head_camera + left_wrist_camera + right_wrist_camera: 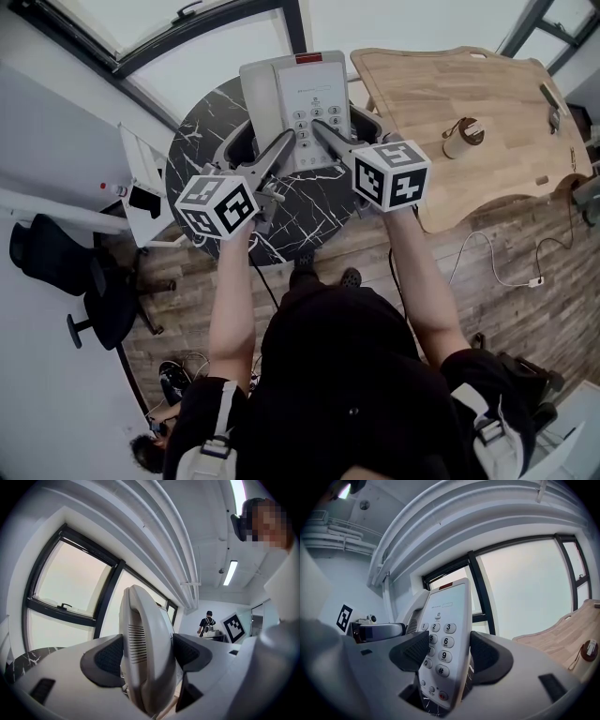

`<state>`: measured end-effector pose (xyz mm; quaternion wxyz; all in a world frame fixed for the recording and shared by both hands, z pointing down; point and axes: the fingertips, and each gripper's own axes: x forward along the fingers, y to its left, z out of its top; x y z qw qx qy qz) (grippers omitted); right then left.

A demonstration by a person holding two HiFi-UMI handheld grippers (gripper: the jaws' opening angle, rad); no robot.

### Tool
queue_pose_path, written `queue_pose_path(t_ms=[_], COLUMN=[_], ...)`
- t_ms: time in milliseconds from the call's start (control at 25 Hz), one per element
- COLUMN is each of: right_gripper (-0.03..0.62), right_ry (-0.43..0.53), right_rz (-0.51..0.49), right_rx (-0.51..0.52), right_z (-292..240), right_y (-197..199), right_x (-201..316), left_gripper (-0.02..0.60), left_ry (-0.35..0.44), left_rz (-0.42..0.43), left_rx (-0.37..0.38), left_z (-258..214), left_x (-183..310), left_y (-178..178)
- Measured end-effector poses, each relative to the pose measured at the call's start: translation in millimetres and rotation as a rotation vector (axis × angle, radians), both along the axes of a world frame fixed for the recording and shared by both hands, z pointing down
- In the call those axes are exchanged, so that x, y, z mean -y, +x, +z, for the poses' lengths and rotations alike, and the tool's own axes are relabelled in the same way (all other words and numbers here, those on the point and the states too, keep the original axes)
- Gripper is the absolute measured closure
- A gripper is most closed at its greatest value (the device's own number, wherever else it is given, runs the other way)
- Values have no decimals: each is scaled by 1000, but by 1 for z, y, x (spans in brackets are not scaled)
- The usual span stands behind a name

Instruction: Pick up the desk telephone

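Desk telephone [295, 103] is pinched from both sides: my left gripper [147, 656] is closed on the handset [143, 630], and my right gripper [449, 656] is closed across the keypad [439, 641] edge of the base, with the marble table [202, 131] below them. The handset probably only rests in its cradle, so any drift between my hands could pull it loose. The smooth base could also pivot or slip out of the right jaws' narrow bite.

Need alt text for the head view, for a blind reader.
Two handheld tools grip a grey desk telephone at a round black marbled table: the left tool on the handset, the right tool on the keypad side. A wooden table stands beside it.
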<state>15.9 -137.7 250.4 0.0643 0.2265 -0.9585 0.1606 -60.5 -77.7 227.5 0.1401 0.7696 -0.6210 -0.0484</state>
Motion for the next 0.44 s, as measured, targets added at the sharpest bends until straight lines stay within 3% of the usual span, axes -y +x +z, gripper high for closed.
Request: queue_pose_path(t_ms=[440], right_gripper=[301], right_ry=[6], right_rz=[-1], right_rx=[-5], right_z=[0], right_y=[-2], right_x=[-4], left_gripper=[233], left_ry=[-4], left_rz=[4], left_rx=[-19], left_z=[2], left_x=[-4], left_y=[-3])
